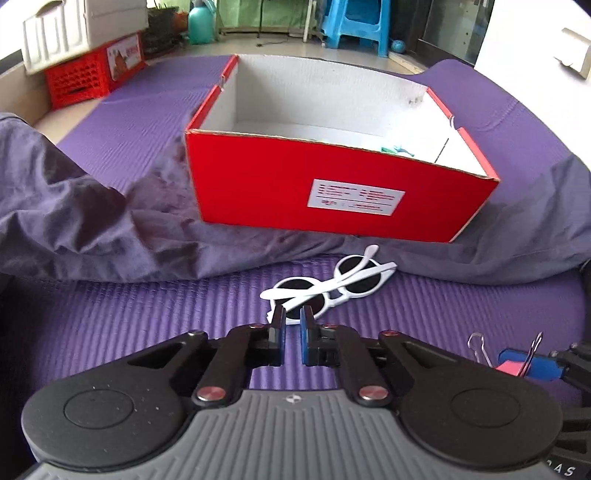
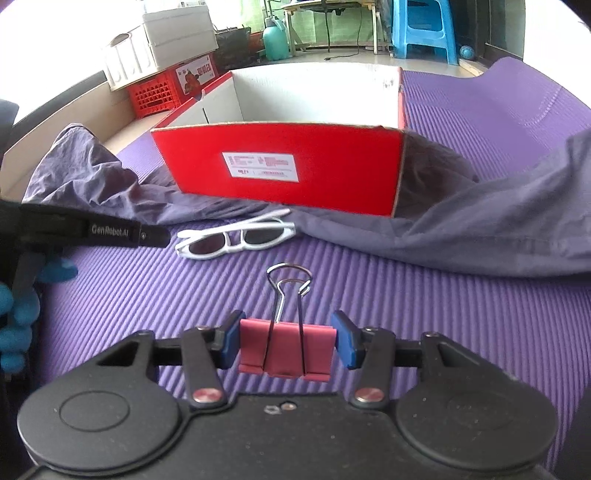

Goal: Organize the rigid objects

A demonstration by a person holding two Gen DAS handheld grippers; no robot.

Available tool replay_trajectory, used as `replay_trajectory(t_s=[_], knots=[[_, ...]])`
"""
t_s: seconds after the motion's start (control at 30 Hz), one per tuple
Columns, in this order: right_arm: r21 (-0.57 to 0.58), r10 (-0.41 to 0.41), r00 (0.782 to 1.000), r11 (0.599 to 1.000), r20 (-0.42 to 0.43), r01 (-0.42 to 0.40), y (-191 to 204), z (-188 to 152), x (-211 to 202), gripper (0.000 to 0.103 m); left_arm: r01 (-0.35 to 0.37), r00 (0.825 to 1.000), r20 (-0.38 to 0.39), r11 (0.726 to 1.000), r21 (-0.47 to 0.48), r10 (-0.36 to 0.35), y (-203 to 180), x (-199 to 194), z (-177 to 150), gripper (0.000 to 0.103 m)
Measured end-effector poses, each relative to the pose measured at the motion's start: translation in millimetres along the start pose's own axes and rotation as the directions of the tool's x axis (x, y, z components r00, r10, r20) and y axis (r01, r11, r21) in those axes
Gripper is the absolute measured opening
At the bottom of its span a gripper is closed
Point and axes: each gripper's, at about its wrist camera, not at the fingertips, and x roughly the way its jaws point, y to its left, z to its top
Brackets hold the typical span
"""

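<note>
White sunglasses [image 1: 332, 284] with dark lenses lie on the purple mat [image 1: 147, 332] in front of the red box [image 1: 332, 184]. My left gripper [image 1: 292, 321] is shut on the near rim of the sunglasses, and its blue pads [image 1: 306, 332] stand almost together. The right wrist view shows the sunglasses [image 2: 236, 238] folded, with the left gripper's finger [image 2: 110, 230] at their left end. My right gripper [image 2: 288, 345] is shut on a pink binder clip [image 2: 288, 350] whose wire handles point forward. That clip [image 1: 509, 367] also shows at the lower right of the left wrist view.
The red box [image 2: 295, 170] is open, white inside, with small teal items [image 1: 397, 149] near its front wall. Crumpled grey cloth [image 1: 92, 229] lies around the box. A red crate [image 1: 85, 77], a blue stool [image 1: 354, 26] and a teal bottle [image 2: 275, 38] stand beyond the mat.
</note>
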Motion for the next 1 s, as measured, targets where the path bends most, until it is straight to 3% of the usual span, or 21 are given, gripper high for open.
replay_trajectory(t_s=[0.13, 0.2, 0.3, 0.33, 0.37, 0.47, 0.6, 0.7, 1.0], knots=[[0.016, -0.008, 1.000, 1.000, -0.009, 0.008, -7, -7, -1, 0.050, 0.050, 0.998, -0.035, 0.999, -0.010, -0.050, -1, 5, 3, 0.009], [0.024, -0.006, 1.000, 1.000, -0.007, 0.006, -9, -7, 1, 0.050, 0.071, 0.996, -0.050, 0.997, 0.006, -0.071, -5, 7, 6, 0.018], [0.033, 0.004, 1.000, 0.999, -0.005, -0.004, -11, -10, 3, 0.050, 0.064, 0.997, -0.050, 0.996, 0.067, -0.060, -15, 12, 10, 0.053], [0.034, 0.005, 1.000, 0.999, -0.007, -0.005, -12, -12, 4, 0.050, 0.059, 0.997, -0.049, 0.994, 0.088, -0.055, -18, 14, 12, 0.072], [0.036, 0.008, 1.000, 0.999, -0.010, -0.008, -13, -13, 5, 0.050, 0.056, 0.998, -0.046, 0.993, 0.102, -0.051, -20, 16, 14, 0.074], [0.049, 0.019, 1.000, 0.999, -0.018, -0.019, -16, -14, 7, 0.050, 0.086, 0.994, -0.075, 0.988, 0.129, -0.077, -24, 28, 20, 0.074], [0.068, 0.028, 0.999, 0.997, -0.024, -0.027, -19, -14, 10, 0.050, 0.047, 0.994, -0.109, 0.981, 0.187, -0.027, -30, 53, 21, 0.074], [0.073, 0.032, 0.999, 0.997, -0.034, -0.029, -21, -14, 14, 0.050, 0.016, 0.996, -0.087, 0.974, 0.227, 0.004, -34, 63, 22, 0.074], [0.084, 0.035, 0.998, 0.996, -0.050, -0.031, -23, -15, 20, 0.050, 0.025, 0.995, -0.098, 0.972, 0.233, -0.002, -28, 78, 20, 0.074]])
